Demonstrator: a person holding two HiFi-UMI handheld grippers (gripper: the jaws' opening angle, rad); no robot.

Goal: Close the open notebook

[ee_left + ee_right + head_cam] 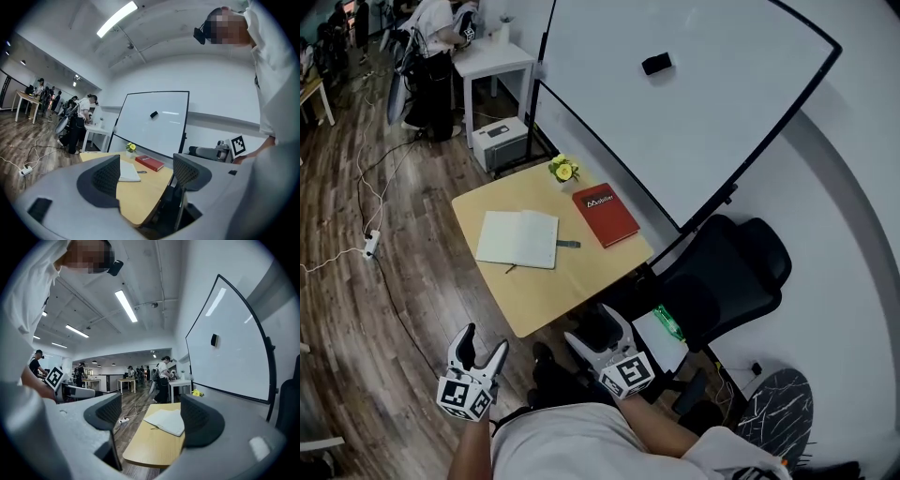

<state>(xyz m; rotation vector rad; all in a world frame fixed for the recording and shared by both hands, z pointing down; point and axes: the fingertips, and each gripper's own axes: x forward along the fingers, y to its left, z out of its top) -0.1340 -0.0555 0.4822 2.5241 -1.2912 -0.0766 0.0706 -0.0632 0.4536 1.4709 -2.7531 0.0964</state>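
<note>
I see the open notebook (517, 239) flat on the wooden table (553, 291), long axis toward the red book (605, 215), whiteboard (675, 103) behind. My left gripper (484, 342) and right gripper (598, 326) gape empty.

The head view looks steeply down from high up. Both gripper views sit low off the near edge, sharing the table (572, 281) and notebook (517, 239).
</note>
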